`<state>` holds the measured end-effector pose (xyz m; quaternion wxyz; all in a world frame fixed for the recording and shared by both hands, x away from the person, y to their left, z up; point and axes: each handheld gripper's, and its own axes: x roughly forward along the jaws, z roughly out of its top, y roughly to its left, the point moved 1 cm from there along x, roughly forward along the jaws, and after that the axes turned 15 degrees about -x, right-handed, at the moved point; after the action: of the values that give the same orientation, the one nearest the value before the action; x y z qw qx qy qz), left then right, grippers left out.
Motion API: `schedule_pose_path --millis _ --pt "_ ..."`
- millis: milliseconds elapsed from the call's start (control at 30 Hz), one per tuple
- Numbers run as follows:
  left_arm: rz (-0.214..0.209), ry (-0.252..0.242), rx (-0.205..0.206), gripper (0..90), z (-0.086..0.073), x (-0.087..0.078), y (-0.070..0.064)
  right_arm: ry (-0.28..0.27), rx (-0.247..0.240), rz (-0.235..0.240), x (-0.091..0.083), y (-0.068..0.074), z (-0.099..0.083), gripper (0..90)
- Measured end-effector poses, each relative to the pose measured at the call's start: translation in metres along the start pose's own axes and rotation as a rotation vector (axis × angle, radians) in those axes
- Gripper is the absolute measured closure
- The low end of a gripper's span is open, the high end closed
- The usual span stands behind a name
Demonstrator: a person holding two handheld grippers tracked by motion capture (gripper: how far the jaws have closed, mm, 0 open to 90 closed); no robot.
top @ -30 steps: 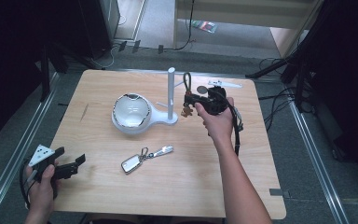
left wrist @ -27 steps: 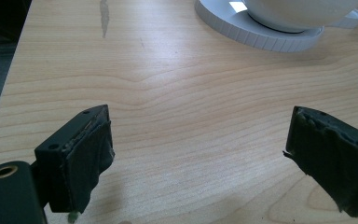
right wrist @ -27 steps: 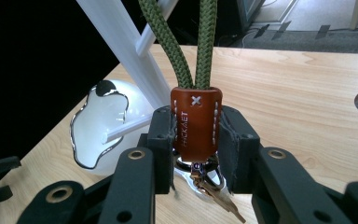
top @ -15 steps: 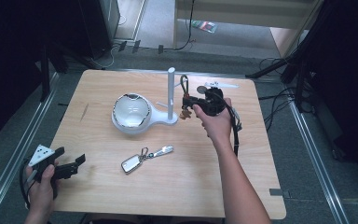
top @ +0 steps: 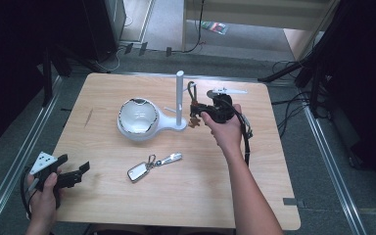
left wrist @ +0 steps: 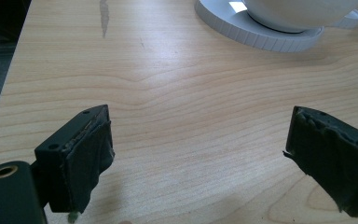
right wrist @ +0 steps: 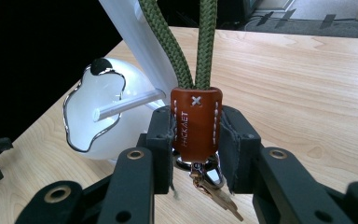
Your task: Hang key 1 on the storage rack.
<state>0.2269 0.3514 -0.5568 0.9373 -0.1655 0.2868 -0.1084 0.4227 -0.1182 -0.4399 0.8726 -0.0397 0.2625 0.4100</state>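
Note:
A keyring with a green cord loop [right wrist: 205,42] and a brown leather tab [right wrist: 196,122] is pinched between the jaws of my right gripper [right wrist: 196,140], and keys [right wrist: 214,192] dangle under it. In the high view the right gripper [top: 197,110] holds this keyring [top: 192,93] just right of the white post [top: 179,98] of a stand. A thin peg [right wrist: 126,105] sticks out of the post [right wrist: 140,46] beside the tab. My left gripper [top: 73,163] rests at the table's front left corner, and its jaws [left wrist: 198,158] stand wide open over bare wood.
The stand's white bowl [top: 137,117] sits left of the post, and its base rim [left wrist: 261,35] lies beyond the left jaws. A silver key fob with a carabiner [top: 152,165] lies on the wooden table [top: 254,186] front of centre. Cables trail on the floor around the table.
The right gripper with the keyring has edged slightly toward the post. The left gripper has stayed put.

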Motion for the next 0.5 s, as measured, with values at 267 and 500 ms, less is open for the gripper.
schedule_pose_path --millis 267,500 --pt "0.002 0.000 0.001 7.8 0.0000 0.0001 0.0000 0.015 -0.017 0.003 0.0029 0.0024 -0.0005 68.6" --pt "0.000 0.000 0.000 7.8 0.0000 0.0001 0.0000 0.032 -0.028 0.011 0.0099 0.0063 -0.0016 68.5"
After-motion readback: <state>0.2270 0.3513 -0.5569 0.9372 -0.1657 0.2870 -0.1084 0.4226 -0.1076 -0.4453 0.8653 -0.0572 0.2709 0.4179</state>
